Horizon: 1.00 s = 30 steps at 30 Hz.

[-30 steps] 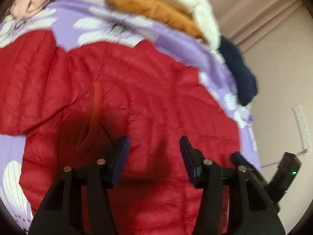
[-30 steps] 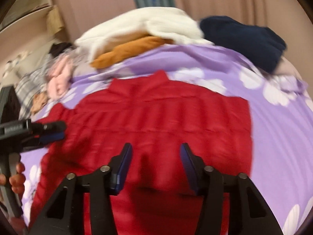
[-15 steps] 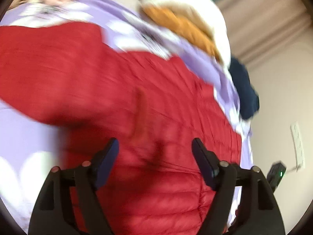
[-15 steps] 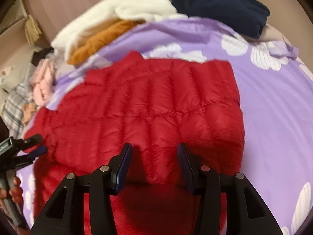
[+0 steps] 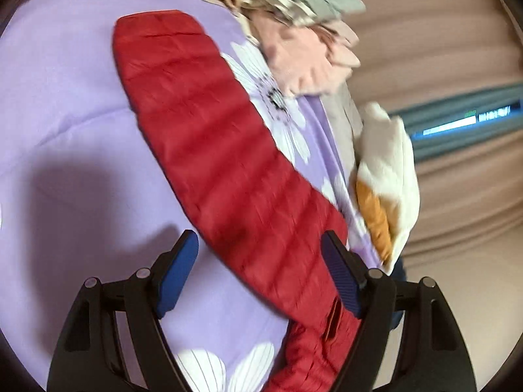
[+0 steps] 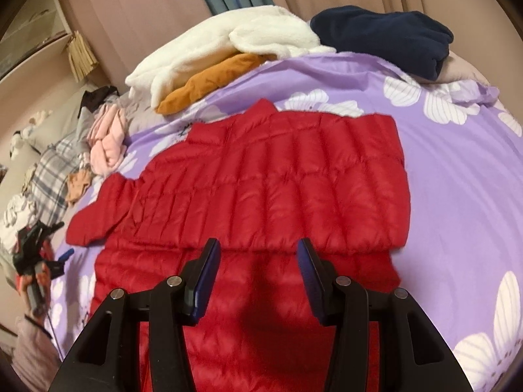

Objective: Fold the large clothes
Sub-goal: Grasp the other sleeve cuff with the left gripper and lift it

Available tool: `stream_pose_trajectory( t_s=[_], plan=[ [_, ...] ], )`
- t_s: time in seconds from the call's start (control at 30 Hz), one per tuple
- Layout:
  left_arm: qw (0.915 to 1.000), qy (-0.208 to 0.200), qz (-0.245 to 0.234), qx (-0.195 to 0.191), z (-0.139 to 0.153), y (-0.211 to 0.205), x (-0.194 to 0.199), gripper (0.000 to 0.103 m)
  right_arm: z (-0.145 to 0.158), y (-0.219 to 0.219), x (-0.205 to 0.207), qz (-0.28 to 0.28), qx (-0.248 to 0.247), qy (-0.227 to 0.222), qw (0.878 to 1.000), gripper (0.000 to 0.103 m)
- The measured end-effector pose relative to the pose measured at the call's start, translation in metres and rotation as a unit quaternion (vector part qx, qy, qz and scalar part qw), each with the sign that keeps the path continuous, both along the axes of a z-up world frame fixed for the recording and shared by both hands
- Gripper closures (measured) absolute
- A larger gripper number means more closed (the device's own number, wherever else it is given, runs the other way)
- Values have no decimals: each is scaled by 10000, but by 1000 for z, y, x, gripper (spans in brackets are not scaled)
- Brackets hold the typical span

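A red puffer jacket [image 6: 278, 176] lies flat on the purple flowered bedspread [image 6: 457, 179], collar pointing away, its right side folded in over the body. Its left sleeve [image 6: 98, 215] sticks out to the side. In the left wrist view this sleeve [image 5: 202, 124] runs diagonally across the bedspread [image 5: 65, 98]. My left gripper [image 5: 258, 241] hovers open over the sleeve's shoulder end, touching nothing. It also shows at the far left of the right wrist view as the left gripper [image 6: 39, 254], held by a hand. My right gripper [image 6: 258, 245] stands open above the jacket's middle, nothing between its fingers.
Along the bed's far edge lie a white fleece [image 6: 228, 42], an orange garment [image 6: 212, 78], a navy garment [image 6: 385, 39], pink clothes [image 6: 108, 140] and a plaid cloth [image 6: 52, 170]. Curtains hang behind. The bedspread to the jacket's right bears no clothes.
My left gripper has swung left from the jacket's body to the outstretched sleeve, rolled, and its jaws have widened. The right gripper has drawn back slightly and stays open.
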<state>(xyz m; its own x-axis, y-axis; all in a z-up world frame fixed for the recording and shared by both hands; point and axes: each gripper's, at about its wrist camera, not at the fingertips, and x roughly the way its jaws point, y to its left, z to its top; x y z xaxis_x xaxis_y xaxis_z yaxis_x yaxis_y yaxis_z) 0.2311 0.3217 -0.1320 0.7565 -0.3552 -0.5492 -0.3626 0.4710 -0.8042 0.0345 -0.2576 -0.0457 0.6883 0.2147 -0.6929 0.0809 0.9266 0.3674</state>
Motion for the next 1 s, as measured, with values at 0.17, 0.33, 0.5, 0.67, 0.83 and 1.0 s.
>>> stream_pose_trajectory(
  t_s=[0.17,0.33,0.5,0.67,0.83,1.0],
  plan=[
    [9991,132,327,-242,-17,25,16,25,1,8,-3,37,-52,31,10000,55],
    [9971,-33,596,-479,-25,45,24,25,3,11,-4,20,-140,31,9999,55],
    [9927,-135,913,-771,-33,66,37,25,-1,13,-6,-52,-183,126,9997,55],
    [9928,76,1012,-643,-30,75,46,60,-7,16,-9,-90,-242,249,9994,54],
    [9939,304,991,-383,-26,79,45,93,-10,20,-12,-75,-342,306,9989,54],
    [9972,8,657,359,15,60,48,97,-9,19,-15,-108,-311,294,9990,54]
  ],
)
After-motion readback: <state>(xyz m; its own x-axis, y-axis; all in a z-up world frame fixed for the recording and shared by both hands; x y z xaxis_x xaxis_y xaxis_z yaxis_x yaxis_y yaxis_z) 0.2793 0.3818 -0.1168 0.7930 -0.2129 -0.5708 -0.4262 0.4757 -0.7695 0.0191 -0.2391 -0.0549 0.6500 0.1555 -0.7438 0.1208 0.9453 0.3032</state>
